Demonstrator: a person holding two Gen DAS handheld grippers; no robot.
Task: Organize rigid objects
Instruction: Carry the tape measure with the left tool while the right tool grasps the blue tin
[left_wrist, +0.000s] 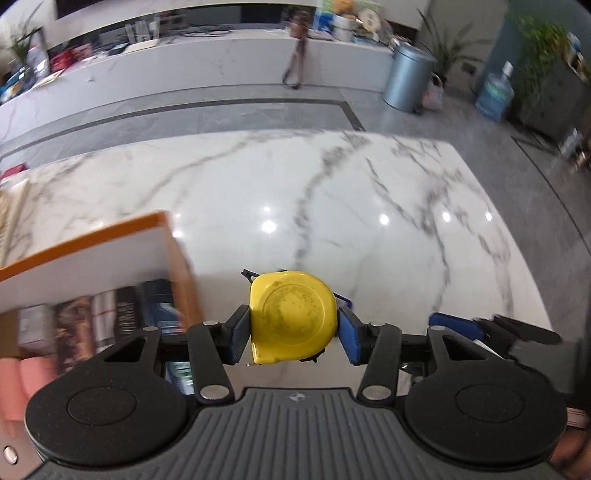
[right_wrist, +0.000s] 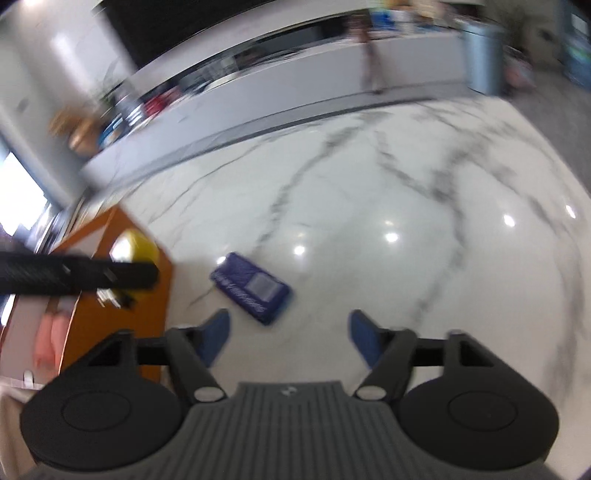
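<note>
Your left gripper (left_wrist: 293, 328) clamps the yellow tape measure (left_wrist: 293, 317) for the orange box (left_wrist: 110, 236), while your right gripper (right_wrist: 290, 330) gapes wide above the blue case (right_wrist: 251, 288).

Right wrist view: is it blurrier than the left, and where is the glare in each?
Right wrist view: motion-smeared throughout, the blue case soft, ceiling-light glare spots on the marble table. Left wrist view: sharper at centre, the yellow tape measure crisp, the orange box and background smeared, similar glare spots on the table.
</note>
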